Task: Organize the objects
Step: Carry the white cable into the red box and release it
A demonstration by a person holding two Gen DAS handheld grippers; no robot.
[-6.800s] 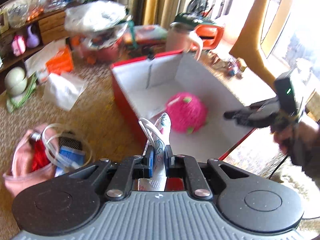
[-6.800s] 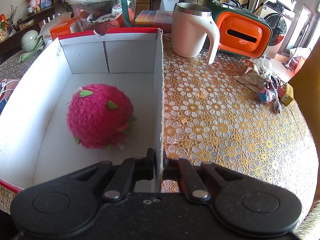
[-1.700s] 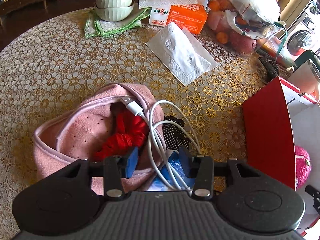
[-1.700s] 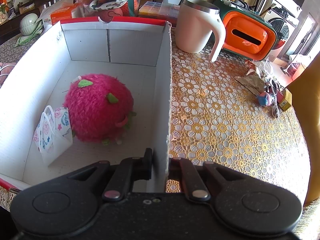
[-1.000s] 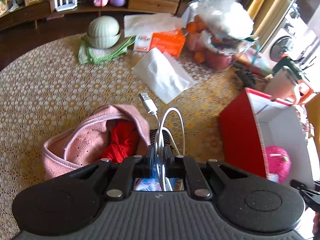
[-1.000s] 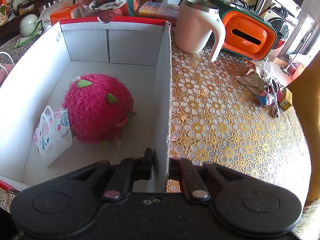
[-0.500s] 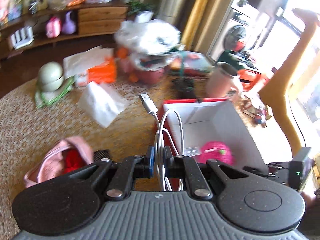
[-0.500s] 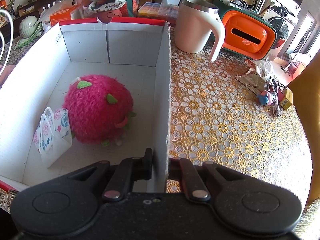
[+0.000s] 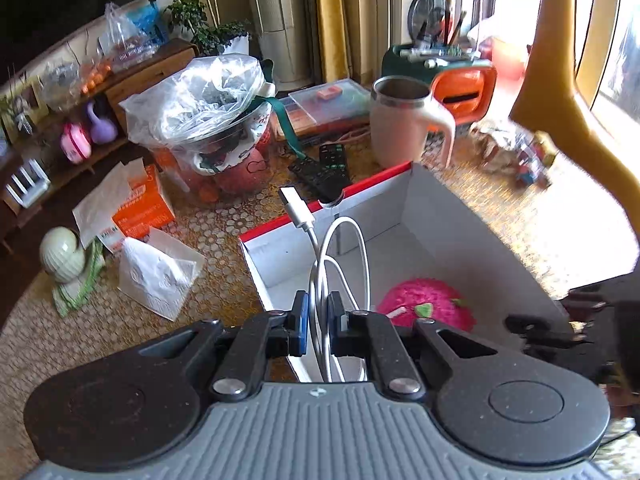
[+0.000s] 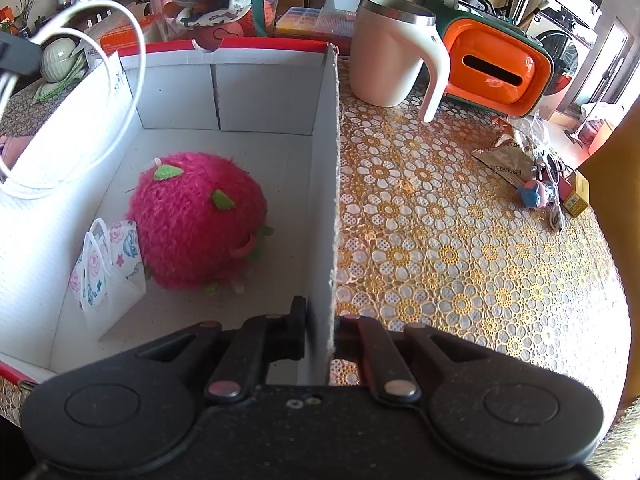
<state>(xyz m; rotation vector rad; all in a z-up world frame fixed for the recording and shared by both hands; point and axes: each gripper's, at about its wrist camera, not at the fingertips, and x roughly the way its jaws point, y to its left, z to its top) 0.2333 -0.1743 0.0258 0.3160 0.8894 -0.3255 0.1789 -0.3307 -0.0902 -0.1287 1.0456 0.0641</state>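
Observation:
A coiled white USB cable [image 9: 320,264] hangs in my left gripper [image 9: 317,322], which is shut on it above the near corner of the red box [image 9: 360,192]. The same cable [image 10: 120,92] loops over the box's left wall in the right wrist view. Inside the box [image 10: 260,92] lie a pink fuzzy plush [image 10: 196,220] and a patterned face mask [image 10: 108,272]. My right gripper [image 10: 320,336] is shut on the box's right wall [image 10: 326,200], near its front end. In the left wrist view the plush [image 9: 424,304] shows past the cable, and my right gripper [image 9: 568,328] is at the far right.
A cream mug [image 10: 392,48] and an orange tissue holder [image 10: 496,68] stand behind the box's right side. A bagged fruit bowl [image 9: 208,120], a remote [image 9: 324,168], an orange packet [image 9: 140,208] and loose tissue [image 9: 156,276] lie left of the box. Small trinkets [image 10: 540,192] sit at the table's right edge.
My left gripper lifted the cable off the pink pouch and swung right with it until it hangs over the box. The right gripper kept its hold on the box wall.

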